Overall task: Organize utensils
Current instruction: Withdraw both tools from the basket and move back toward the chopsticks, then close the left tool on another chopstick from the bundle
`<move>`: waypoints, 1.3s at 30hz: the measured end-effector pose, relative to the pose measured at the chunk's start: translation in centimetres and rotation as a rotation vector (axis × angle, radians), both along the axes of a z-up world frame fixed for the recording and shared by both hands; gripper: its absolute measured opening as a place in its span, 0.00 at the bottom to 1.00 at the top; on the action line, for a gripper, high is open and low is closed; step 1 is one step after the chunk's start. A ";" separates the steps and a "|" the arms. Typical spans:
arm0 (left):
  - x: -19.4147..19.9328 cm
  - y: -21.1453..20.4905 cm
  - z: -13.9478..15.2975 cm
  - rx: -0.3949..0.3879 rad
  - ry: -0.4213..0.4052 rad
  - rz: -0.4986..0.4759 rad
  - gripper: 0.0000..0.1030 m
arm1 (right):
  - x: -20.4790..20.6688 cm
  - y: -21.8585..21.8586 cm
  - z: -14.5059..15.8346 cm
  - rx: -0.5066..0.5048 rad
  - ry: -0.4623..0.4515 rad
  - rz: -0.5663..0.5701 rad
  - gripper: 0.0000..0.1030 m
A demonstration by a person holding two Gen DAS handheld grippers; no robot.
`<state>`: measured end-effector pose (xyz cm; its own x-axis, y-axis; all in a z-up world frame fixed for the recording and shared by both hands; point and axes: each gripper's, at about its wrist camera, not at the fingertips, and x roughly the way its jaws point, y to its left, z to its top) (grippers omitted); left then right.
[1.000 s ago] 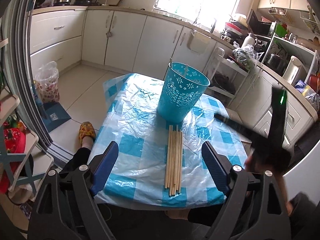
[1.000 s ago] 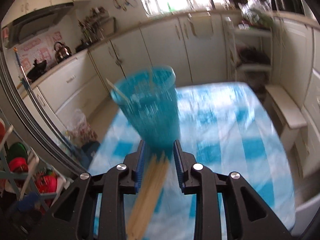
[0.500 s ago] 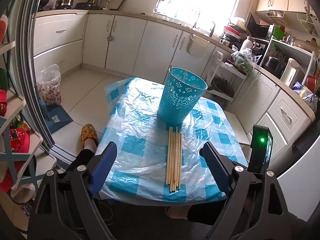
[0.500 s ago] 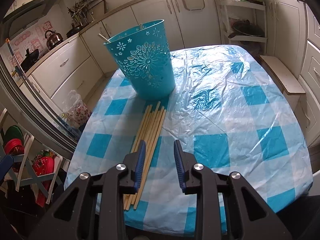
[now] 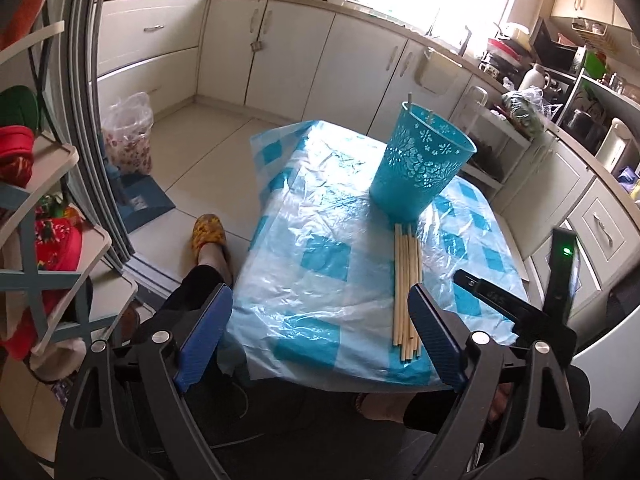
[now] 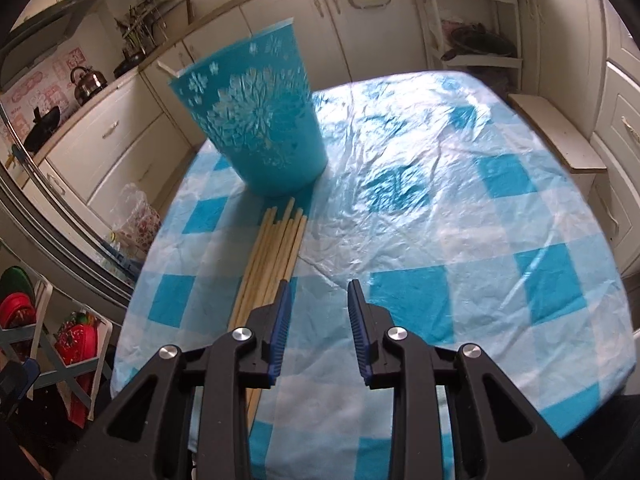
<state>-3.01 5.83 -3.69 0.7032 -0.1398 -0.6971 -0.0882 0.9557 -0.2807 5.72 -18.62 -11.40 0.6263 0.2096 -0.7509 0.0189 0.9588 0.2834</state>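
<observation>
**A:** Chopsticks [image 5: 406, 288] first: how many do you count, and where are they?

**B:** I make out roughly seven or eight pale wooden sticks in one flat bundle; they overlap, so I cannot give an exact count. They lie on the checked tablecloth [image 5: 320, 264], with their far tips just short of the foot of the one blue bucket [image 5: 420, 164]. At least two more sticks stand inside that bucket, poking over its rim at about 11 o'clock.

**A:** Which way does the bundle run?

**B:** In my left wrist view its long axis runs from 12 to 6 o'clock, the far ends toward the bucket and the near ends toward the table edge. In the right wrist view the same bundle [image 6: 276, 256] slants from about 1 o'clock at the bucket [image 6: 256, 120] down to 7 o'clock, passing under my left-hand finger there.

**A:** And your two grippers?

**B:** My left gripper [image 5: 320, 340] is spread wide with nothing between its blue pads. The bundle's near ends sit just inside its 3 o'clock pad, partly hidden by it. My right gripper [image 6: 316, 320] has its pads fairly close together but apart, with only tablecloth [image 6: 440, 208] visible in the gap. The sticks lie just to its 9 o'clock side. I also see the right gripper from the left view, at 4 o'clock, with one green light on.
</observation>
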 end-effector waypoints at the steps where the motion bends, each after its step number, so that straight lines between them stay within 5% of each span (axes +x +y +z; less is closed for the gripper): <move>1: 0.1 -0.1 -0.1 0.001 0.003 -0.003 0.83 | 0.3 0.3 -0.2 -0.004 0.003 0.005 0.28; 15: 1.9 -0.3 -1.8 -0.001 0.056 -0.007 0.83 | 3.7 2.8 -2.1 -0.113 0.022 0.025 0.19; 26: 7.6 -3.6 -3.1 0.048 0.083 -0.101 0.83 | 4.4 1.6 -1.9 -0.213 0.042 0.221 0.09; 39: 18.4 -10.5 -8.9 0.164 0.192 -0.195 0.81 | 4.5 -2.9 -2.4 -0.014 0.058 0.187 0.09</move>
<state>15.40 -4.66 -12.57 0.5278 -0.1335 -0.8388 0.0647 0.9910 -0.1170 10.25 -21.48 -13.79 0.5332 0.3072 -0.7882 -0.1438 0.9511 0.2734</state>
